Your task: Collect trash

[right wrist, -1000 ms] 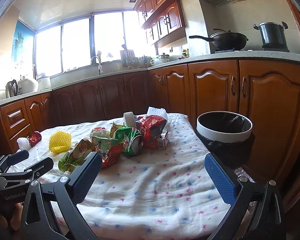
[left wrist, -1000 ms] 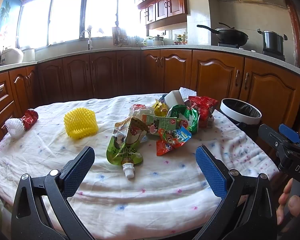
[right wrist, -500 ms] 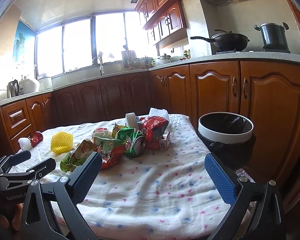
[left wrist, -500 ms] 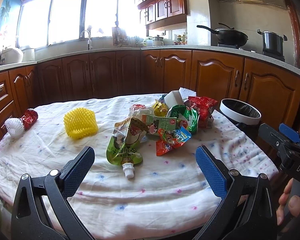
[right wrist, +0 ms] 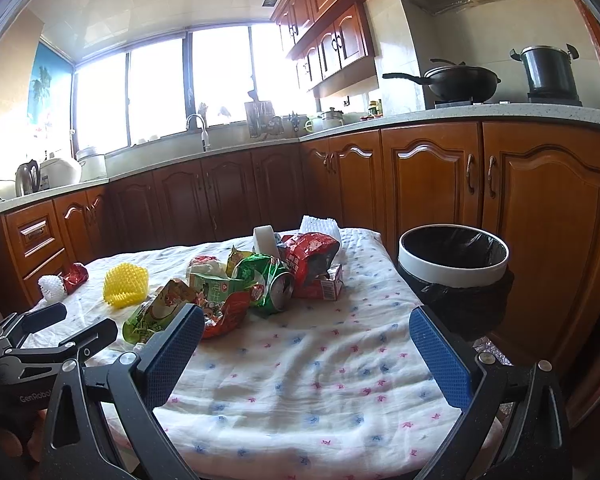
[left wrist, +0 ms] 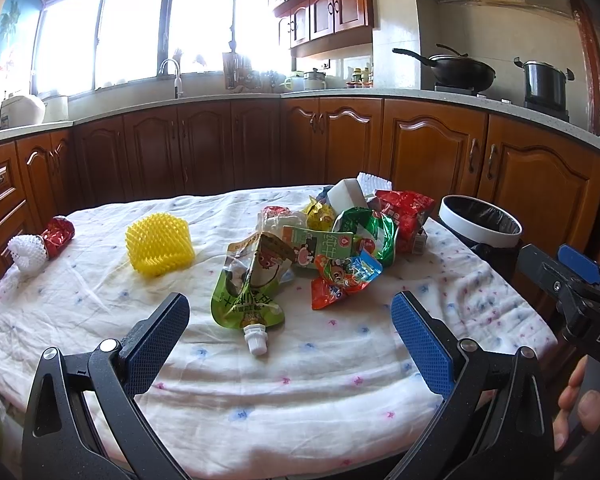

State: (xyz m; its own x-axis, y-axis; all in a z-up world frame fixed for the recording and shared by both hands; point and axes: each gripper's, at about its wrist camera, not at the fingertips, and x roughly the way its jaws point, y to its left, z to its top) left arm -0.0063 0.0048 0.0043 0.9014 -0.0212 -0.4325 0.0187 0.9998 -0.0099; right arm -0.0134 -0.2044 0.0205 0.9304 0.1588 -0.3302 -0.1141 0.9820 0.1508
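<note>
A pile of trash lies on the cloth-covered table (left wrist: pixel 300 380): a green spout pouch (left wrist: pixel 246 284), an orange snack wrapper (left wrist: pixel 342 276), a crushed green can (right wrist: pixel 274 282), a red bag (right wrist: pixel 308 250) and a small red carton (right wrist: pixel 324 286). A yellow foam net (left wrist: pixel 158 242) and a white net with a red wrapper (left wrist: pixel 40 242) lie apart at the left. A white-rimmed bin (right wrist: pixel 454 256) with a black liner stands at the table's right edge. My left gripper (left wrist: pixel 290 316) is open and empty in front of the pouch. My right gripper (right wrist: pixel 306 334) is open and empty over the table's near right part.
Wooden kitchen cabinets (left wrist: pixel 432 148) run behind the table, with a sink tap (left wrist: pixel 172 70), a wok (left wrist: pixel 456 70) and a pot (left wrist: pixel 546 80) on the counter. The right gripper's body (left wrist: pixel 572 288) shows at the right of the left wrist view.
The right wrist view has risen and tilted slightly; the pile and bin sit a little lower in it. The left gripper has barely moved. Both stay open.
</note>
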